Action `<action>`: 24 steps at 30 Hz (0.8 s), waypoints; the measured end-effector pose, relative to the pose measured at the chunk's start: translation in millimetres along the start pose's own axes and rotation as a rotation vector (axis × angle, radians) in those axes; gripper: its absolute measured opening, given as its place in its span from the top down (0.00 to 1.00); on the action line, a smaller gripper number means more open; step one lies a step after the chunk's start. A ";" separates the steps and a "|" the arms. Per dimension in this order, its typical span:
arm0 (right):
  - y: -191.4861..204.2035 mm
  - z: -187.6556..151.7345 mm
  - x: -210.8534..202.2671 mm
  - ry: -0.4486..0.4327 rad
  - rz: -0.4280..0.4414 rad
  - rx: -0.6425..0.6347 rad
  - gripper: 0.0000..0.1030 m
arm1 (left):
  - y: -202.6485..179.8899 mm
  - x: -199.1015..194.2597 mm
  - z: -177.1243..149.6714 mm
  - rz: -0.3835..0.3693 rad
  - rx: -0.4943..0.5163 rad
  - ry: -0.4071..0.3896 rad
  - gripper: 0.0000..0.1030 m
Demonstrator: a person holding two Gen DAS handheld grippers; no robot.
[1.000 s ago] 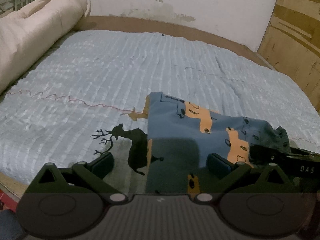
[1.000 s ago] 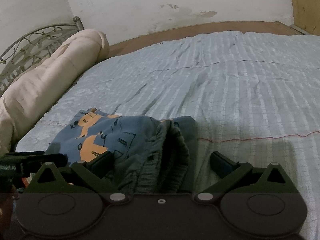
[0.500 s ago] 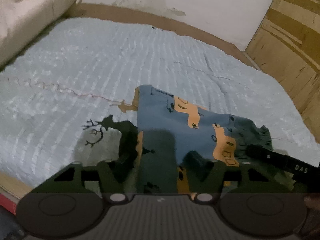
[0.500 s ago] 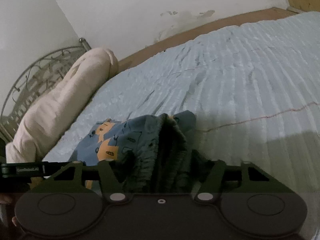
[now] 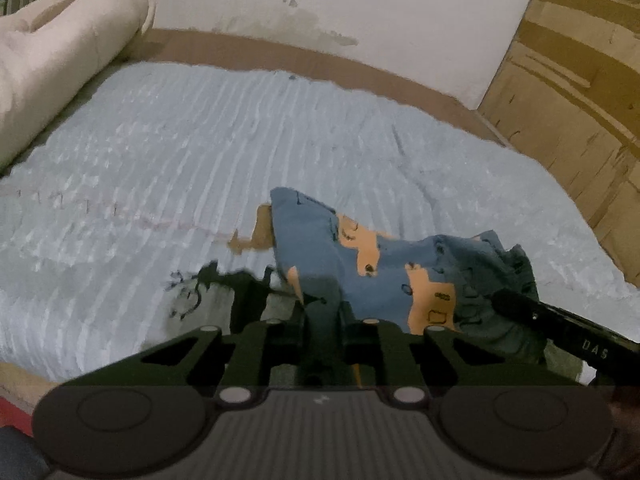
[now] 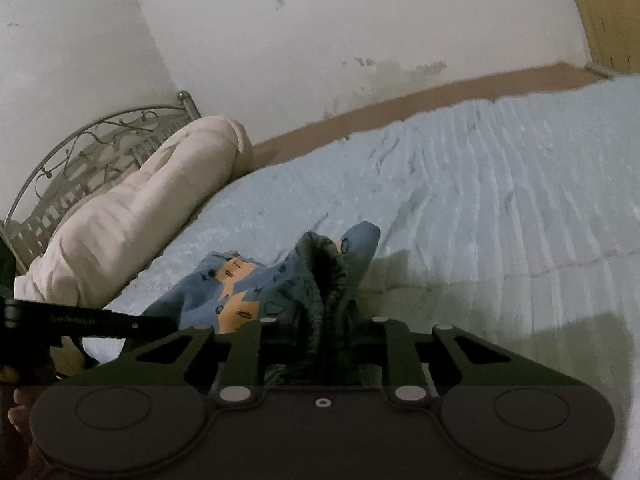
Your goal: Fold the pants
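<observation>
The bed [image 5: 168, 152], under a pale blue ribbed quilt, fills both views; a brown frame edge runs along its far side against a stained white wall [image 5: 360, 4]; a cream rolled duvet [image 6: 132, 216] lies along the headboard end, in front of a curled metal headboard [image 6: 80, 152]; wooden panelling [image 5: 568, 92] stands beyond the opposite end.

The pants [image 5: 360, 252], blue with orange patches and small dark drawings, lie bunched near the bed's front edge, about midway along it; the dark ribbed waistband [image 6: 324, 276] rises in a gathered ridge.

The left gripper [image 5: 322, 320] points low across the quilt toward the far side; its fingers are drawn close together, clamped on a fold of the pants' blue cloth, which stands up between them. The right gripper [image 6: 328, 332] is rolled, so the bed slopes in its view; its fingers are likewise pinched in on the waistband, which bulges up out of the narrow gap.

Each gripper's black finger bar shows at the edge of the other's view, the right one lettered "DAS". Both fingertips sit in deep shadow, so the exact contact points are hard to make out; motion blur softens the quilt and a dark branching print by the left gripper; the pants' near hem is hidden behind the gripper bodies.
</observation>
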State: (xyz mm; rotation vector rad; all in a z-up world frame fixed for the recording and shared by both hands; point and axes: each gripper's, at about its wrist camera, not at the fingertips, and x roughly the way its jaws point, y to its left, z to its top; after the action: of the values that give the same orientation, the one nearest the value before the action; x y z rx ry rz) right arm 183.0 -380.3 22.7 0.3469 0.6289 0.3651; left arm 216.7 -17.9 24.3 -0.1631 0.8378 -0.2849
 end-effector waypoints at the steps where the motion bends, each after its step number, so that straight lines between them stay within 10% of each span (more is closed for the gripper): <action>1: 3.5 2.8 -1.2 -0.011 0.000 -0.013 0.80 | -1.9 -2.6 3.3 -0.001 0.011 -0.013 0.85; 13: 15.0 76.6 38.3 -0.161 0.020 -0.033 0.81 | -5.3 -0.7 79.8 0.072 0.014 -0.242 0.85; 24: -9.4 81.0 119.1 -0.050 -0.041 0.030 0.80 | 25.2 87.8 86.6 0.122 -0.050 -0.110 0.84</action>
State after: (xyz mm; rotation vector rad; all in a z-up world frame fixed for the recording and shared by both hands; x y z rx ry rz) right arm 324.8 -353.7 20.1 0.3702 0.5925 0.3066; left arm 342.1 -18.7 12.9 -0.1716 0.7429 -0.1392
